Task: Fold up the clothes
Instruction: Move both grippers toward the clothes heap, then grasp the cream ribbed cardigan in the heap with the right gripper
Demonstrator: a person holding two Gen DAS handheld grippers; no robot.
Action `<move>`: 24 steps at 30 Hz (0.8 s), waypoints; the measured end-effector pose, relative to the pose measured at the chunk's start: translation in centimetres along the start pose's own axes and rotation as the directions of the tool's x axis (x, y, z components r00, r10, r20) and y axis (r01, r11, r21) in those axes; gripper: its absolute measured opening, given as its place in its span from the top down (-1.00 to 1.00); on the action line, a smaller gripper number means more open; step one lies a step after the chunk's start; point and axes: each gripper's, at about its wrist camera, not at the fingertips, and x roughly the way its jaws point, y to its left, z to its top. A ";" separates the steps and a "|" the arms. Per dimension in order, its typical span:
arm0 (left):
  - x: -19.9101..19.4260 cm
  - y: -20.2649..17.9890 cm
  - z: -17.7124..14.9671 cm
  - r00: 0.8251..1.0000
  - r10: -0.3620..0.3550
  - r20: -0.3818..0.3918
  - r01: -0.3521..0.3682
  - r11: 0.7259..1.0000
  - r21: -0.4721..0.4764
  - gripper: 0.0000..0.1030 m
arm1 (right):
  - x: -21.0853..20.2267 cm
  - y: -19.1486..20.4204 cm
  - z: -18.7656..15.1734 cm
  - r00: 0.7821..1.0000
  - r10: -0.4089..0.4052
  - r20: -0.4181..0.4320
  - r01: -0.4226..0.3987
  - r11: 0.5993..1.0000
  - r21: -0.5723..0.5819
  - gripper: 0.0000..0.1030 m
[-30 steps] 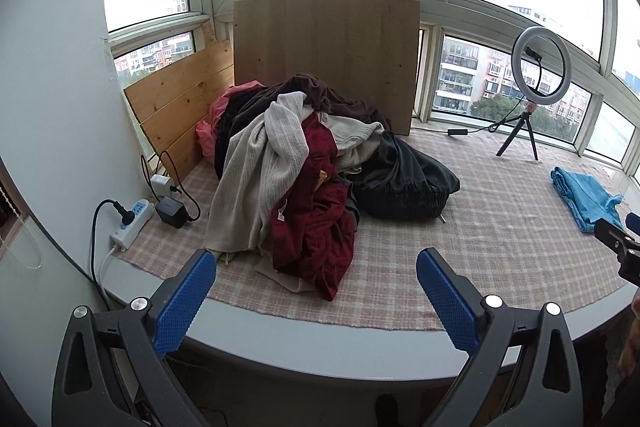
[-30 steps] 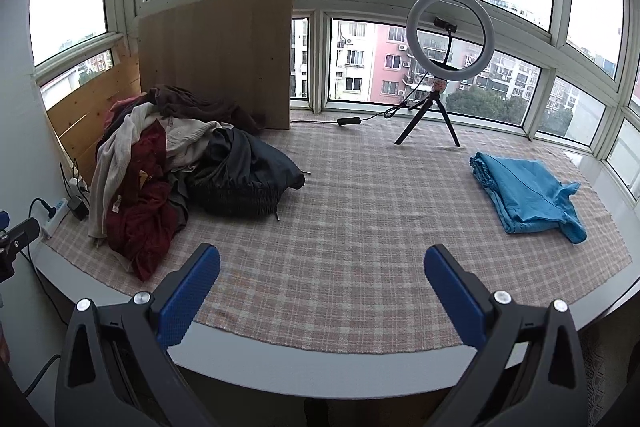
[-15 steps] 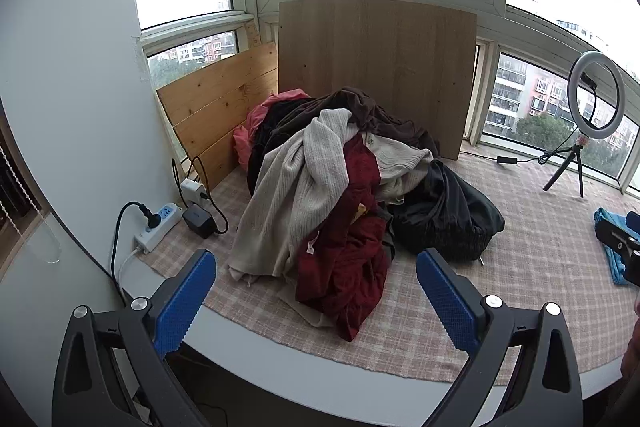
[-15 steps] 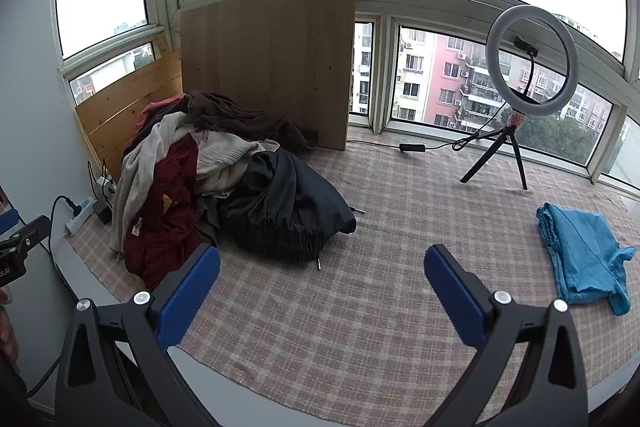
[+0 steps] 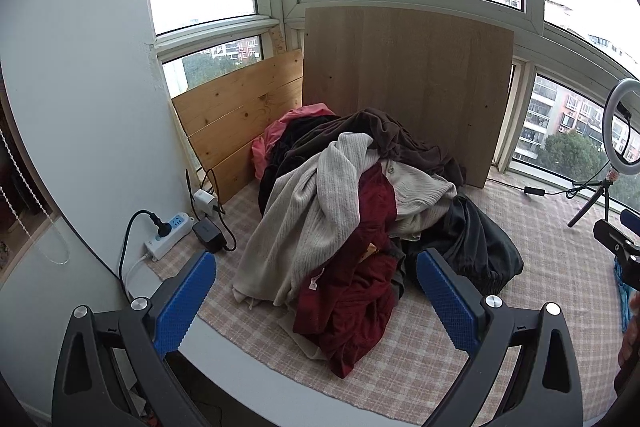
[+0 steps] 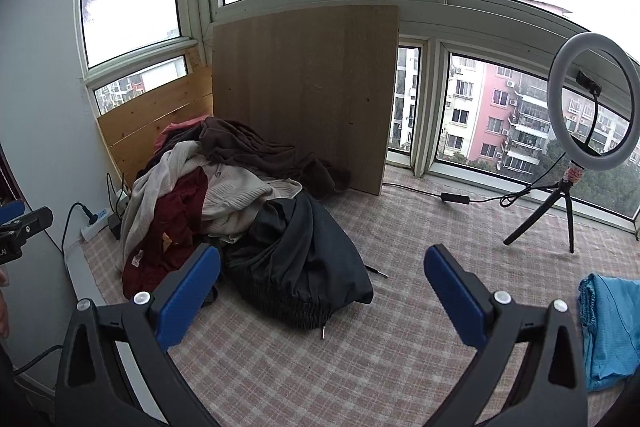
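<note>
A heap of clothes lies at the left end of a checked mat [image 5: 540, 267]: a beige knit sweater [image 5: 304, 219], a dark red garment [image 5: 356, 291], a brown one [image 5: 380, 131], a black one [image 5: 476, 247] and a pink one [image 5: 280, 135]. My left gripper [image 5: 316, 291] is open, a short way in front of the heap with nothing held. My right gripper [image 6: 322, 287] is also open, close before the black garment [image 6: 304, 259]. A folded blue garment [image 6: 612, 327] lies at the right end of the mat.
A wooden board [image 6: 308, 87] leans on the window behind the heap. A ring light on a tripod [image 6: 588, 131] stands at the back right, its cable along the sill. A white power strip [image 5: 168, 235] with plugs and a black adapter [image 5: 208, 235] sits left of the heap.
Both grippers have moved left and closer to the clothes heap, which now looms larger. The blue garment has slid to the right edge. Both stay open.
</note>
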 end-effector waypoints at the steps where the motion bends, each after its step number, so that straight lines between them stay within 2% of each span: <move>1: 0.3 0.1 0.3 1.000 0.010 -0.003 -0.010 1.000 0.003 -0.96 | 0.7 0.1 0.4 1.000 0.003 -0.010 -0.003 1.000 -0.014 -1.00; 5: 1.6 0.8 1.6 0.999 0.046 -0.013 -0.045 0.999 0.012 -0.96 | 3.2 0.6 1.8 0.999 0.025 -0.043 -0.027 0.999 -0.036 -1.00; 12: 4.6 2.7 3.4 0.999 0.037 -0.025 -0.037 0.999 0.000 -0.96 | 6.6 3.3 3.7 0.999 0.025 -0.044 -0.029 0.996 -0.082 -1.00; 17: 7.2 4.5 4.8 0.999 0.005 -0.033 -0.005 1.000 0.001 -0.96 | 9.1 6.2 5.5 1.000 0.005 -0.030 -0.008 0.994 -0.108 -1.00; 24: 10.4 7.5 5.9 0.999 -0.028 -0.037 0.028 1.000 0.005 -0.96 | 13.9 10.5 7.9 0.997 0.047 -0.054 -0.052 0.994 -0.099 -1.00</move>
